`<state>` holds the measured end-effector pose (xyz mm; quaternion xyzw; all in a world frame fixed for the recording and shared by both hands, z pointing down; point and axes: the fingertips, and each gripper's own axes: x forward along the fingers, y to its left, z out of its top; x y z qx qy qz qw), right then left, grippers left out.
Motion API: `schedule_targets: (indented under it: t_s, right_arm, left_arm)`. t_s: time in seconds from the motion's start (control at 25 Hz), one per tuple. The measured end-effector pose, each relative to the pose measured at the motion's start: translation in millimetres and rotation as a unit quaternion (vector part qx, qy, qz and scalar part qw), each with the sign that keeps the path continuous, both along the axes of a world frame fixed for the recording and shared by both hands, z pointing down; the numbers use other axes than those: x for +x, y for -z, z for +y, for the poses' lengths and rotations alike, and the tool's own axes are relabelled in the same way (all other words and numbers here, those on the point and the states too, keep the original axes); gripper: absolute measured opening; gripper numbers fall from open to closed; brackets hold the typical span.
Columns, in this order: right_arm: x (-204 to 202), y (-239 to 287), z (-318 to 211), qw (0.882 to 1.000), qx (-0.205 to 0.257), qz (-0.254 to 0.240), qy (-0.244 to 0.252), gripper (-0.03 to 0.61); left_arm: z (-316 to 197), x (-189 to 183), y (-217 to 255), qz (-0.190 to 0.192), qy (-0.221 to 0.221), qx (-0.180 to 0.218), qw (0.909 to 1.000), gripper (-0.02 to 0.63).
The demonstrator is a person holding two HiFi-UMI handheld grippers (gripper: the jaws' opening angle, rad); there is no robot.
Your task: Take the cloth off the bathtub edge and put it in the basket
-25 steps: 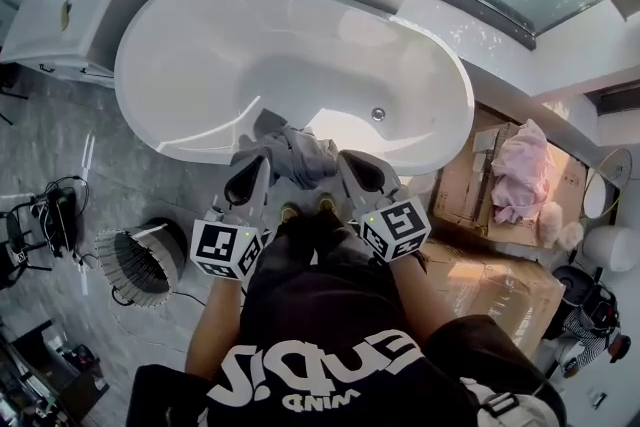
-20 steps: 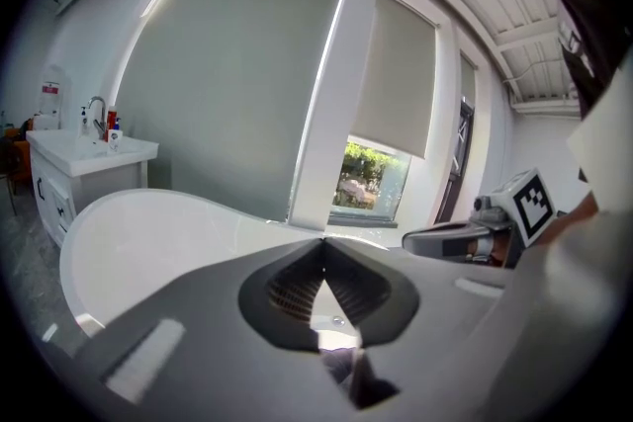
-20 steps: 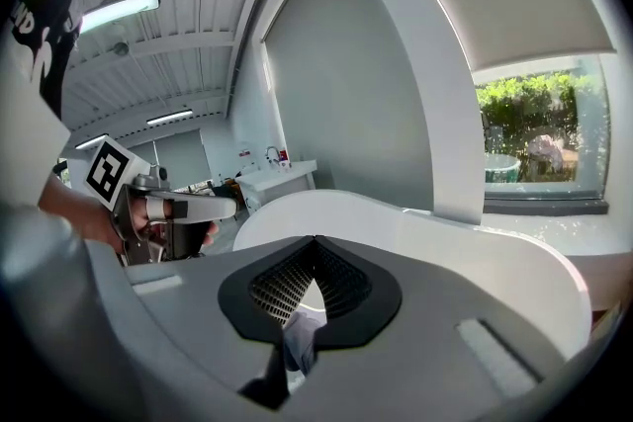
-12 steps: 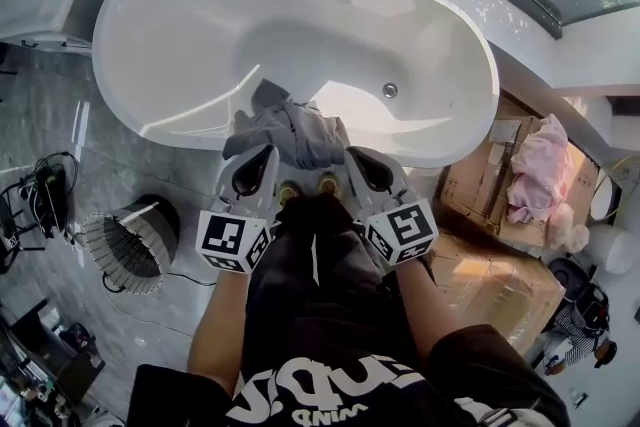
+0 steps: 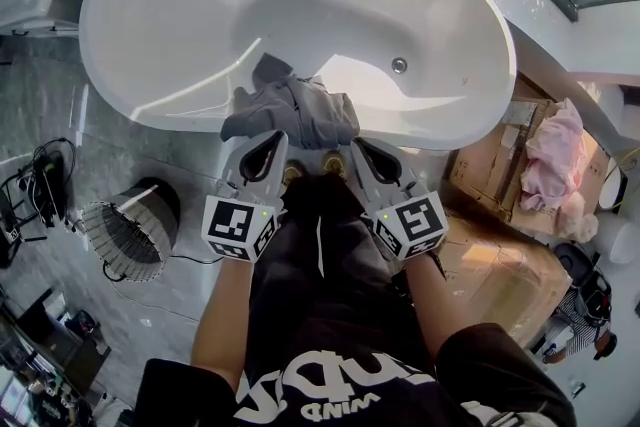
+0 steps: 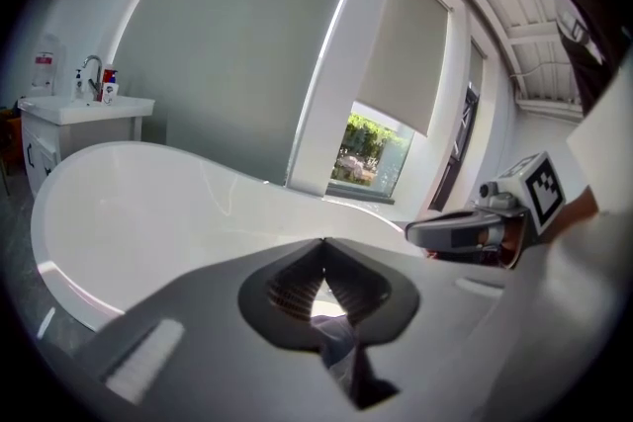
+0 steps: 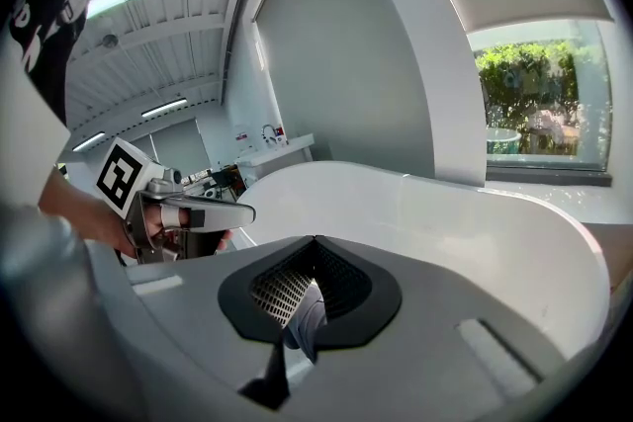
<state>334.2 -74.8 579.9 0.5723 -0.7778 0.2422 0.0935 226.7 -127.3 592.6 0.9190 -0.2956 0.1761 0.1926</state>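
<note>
Right now the grey cloth [image 5: 290, 110] is lying bunched over the near rim of the white bathtub [image 5: 200, 15], partly hanging down its outer side. The left gripper [image 5: 268, 143] and right gripper [image 5: 364, 147] are hovering side by side at the cloth's near edge. Each is holding its jaws pressed together at the tips, pinching nothing. A ribbed basket [image 5: 125, 237] is standing on the floor to the left, apart from the tub.
</note>
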Motion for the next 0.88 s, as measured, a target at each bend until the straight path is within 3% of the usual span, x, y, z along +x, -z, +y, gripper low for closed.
schedule_targets:
  t_s: [0.08,0.28,0.4,0.48,0.88]
  right_arm:
    - [0.3,0.0,1.5,1.0,-0.001,0.0,-0.001,0.009]
    - [3.0,0.4,7.9,1.0,-0.004,0.0,-0.003,0.009]
    - [6.9,-0.5,11.5,1.0,-0.006,0.0,-0.003,0.009]
    - [9.0,-1.2,14.3,1.0,-0.008,0.0,-0.004,0.009]
    - [14.1,-7.2,23.5,1.0,-0.016,-0.01,-0.015,0.009]
  left_arm:
    - [3.1,0.8,-2.4,-0.005,-0.004,-0.002,1.0,0.0]
    - [19.9,13.9,-11.1,-0.001,-0.043,-0.037,0.9984,0.099]
    - [26.5,19.2,-22.3,-0.022,-0.056,-0.053,0.9968,0.22]
    - [29.2,20.3,-27.9,-0.033,-0.06,-0.054,0.9961,0.259]
    - [32.1,19.0,-77.9,-0.107,-0.095,-0.058,0.9881,0.279]
